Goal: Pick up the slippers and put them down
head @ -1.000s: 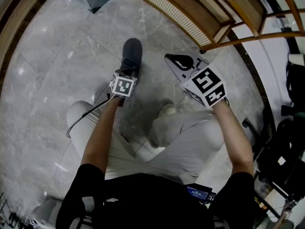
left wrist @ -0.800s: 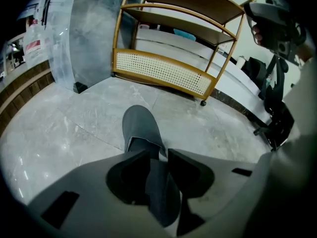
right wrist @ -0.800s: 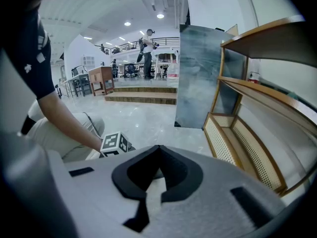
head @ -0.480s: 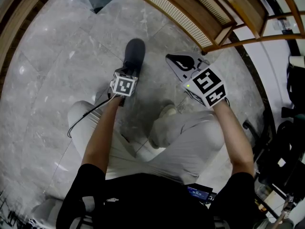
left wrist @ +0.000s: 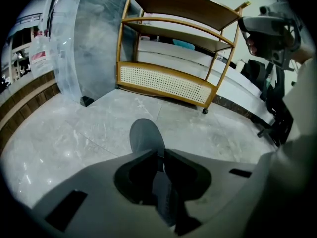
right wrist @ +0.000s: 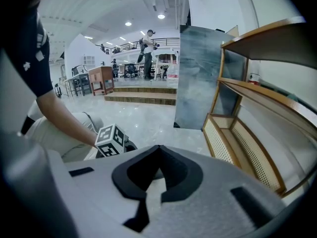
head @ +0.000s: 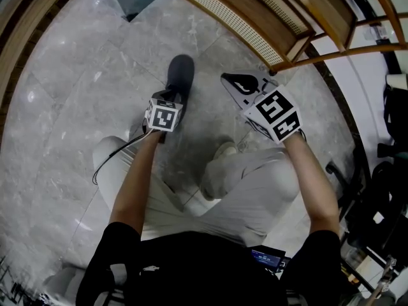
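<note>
Ahead of your knees, against grey marble floor [head: 76, 107]: one dark grey slipper [head: 181, 72], toe pointing away, heel rim pinched by your left gripper [left wrist: 159, 155], whose jaws had just been closing. Your right gripper [right wrist: 158, 150], nearby, was closed and empty.

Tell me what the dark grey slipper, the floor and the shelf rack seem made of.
Dark grey slipper: likely soft foam or rubber, matte, no shine.
Pale grey floor: polished stone or marble-look tile; veins, seams, bright glints.
Brown shelf rack: probably varnished wood, smooth sheen, with a perforated cane-like panel.
</note>
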A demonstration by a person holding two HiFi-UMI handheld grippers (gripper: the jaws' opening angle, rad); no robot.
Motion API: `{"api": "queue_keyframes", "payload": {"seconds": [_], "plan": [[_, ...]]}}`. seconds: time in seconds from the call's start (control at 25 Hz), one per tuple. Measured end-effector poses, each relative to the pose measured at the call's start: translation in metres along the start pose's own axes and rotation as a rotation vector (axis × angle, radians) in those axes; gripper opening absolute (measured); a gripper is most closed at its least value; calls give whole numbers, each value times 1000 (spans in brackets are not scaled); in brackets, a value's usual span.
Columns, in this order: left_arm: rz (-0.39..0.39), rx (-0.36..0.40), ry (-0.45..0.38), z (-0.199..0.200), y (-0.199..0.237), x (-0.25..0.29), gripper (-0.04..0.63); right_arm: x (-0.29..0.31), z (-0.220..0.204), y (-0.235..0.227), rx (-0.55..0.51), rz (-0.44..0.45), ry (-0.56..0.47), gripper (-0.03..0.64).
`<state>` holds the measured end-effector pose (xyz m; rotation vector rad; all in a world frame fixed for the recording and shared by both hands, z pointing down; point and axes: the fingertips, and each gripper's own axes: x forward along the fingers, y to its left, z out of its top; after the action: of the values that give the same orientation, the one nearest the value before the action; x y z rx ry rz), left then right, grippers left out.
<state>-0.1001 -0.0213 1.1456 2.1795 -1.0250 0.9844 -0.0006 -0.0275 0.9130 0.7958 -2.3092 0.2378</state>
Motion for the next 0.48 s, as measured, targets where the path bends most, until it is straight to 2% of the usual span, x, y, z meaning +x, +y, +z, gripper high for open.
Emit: {"api": "queue_keyframes", "payload": {"seconds": [0.28,0.48], "plan": [[2,42,-62,29,1,-24,14,-2,3,-4,5,-17,-10,-9],[-4,55,-158,70,-1,-52,11,-3,6,-6,-5,-32,-14,-9]]}}
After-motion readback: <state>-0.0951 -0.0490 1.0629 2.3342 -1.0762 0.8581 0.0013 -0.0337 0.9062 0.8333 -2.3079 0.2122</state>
